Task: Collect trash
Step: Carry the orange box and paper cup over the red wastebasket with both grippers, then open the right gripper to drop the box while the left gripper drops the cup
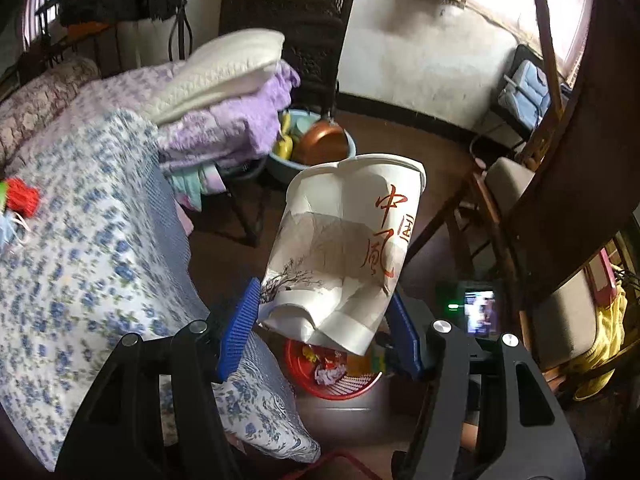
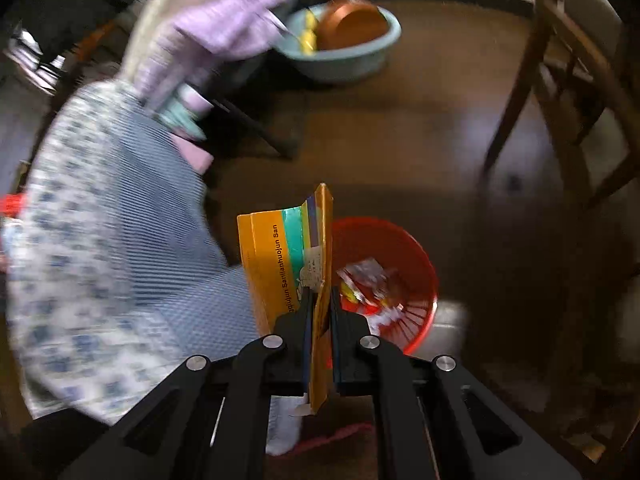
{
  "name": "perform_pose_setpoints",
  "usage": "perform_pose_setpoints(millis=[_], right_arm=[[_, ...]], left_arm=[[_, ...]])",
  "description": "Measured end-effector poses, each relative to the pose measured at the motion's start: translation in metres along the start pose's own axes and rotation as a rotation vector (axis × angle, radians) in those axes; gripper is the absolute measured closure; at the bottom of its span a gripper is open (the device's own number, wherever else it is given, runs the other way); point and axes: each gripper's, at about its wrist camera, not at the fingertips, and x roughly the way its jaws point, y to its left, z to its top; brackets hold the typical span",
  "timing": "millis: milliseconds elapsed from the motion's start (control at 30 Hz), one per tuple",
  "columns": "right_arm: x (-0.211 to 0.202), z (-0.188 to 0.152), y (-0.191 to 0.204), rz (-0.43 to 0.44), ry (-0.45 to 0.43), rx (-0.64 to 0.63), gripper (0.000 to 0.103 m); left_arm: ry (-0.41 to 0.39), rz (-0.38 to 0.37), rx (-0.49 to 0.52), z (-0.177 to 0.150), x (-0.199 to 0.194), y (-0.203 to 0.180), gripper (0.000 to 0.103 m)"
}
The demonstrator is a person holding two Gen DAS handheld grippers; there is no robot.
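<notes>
Left tongs (image 1: 326,320) clamping 1 crushed paper cup (image 1: 344,252), right tongs (image 2: 320,300) clamping 1 flattened orange box (image 2: 288,264), 1 red basket (image 2: 404,256) below

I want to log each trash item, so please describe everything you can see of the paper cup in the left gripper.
The paper cup is white, printed with red Chinese characters and a grey tree drawing. It is crushed and creased, with its rim bent. The left gripper clamps its lower end between blue pads, mouth pointing up and away, above the red basket.

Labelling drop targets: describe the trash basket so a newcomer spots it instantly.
Find the bed with the blue floral quilt. On the dark floor by its corner sits the red basket, already holding wrappers. Unlike the pale blue basin farther off, it is bright red with slotted sides.
</notes>
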Motion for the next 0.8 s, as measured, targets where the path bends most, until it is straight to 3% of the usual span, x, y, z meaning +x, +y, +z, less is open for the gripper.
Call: perform_pose_setpoints(millis=[200,267,300,400,467,700,800], right_arm=[[0.047,0.002,-0.012,-0.04,0.055,0.012,0.089],[0.053,0.0,-0.014,-0.053,0.061,0.015,0.056],[0.054,-0.001,-0.016,-0.062,0.061,0.015,0.051],[0.06,-0.006,-0.025,-0.059,0.093,0.028,0.048],[0.059,-0.013,-0.034,-0.063,0.119,0.03,0.041],[0.027,-0.036,-0.07,-0.082,0.119,0.034,0.038],[0.015,-0.043,-0.085,-0.084,0.119,0.048,0.038]], left_arm=[[0.057,-0.028,-0.048,-0.004,0.024,0.012,0.042],[0.058,-0.02,-0.032,-0.004,0.027,0.008,0.042],[0.06,-0.017,-0.024,-0.005,0.028,0.005,0.042],[0.091,-0.018,-0.007,-0.008,0.038,-0.002,0.042],[0.13,-0.023,-0.01,-0.012,0.049,-0.005,0.042],[0.279,-0.034,-0.078,-0.029,0.101,-0.01,0.042],[0.33,-0.017,-0.059,-0.04,0.123,-0.021,0.042]])
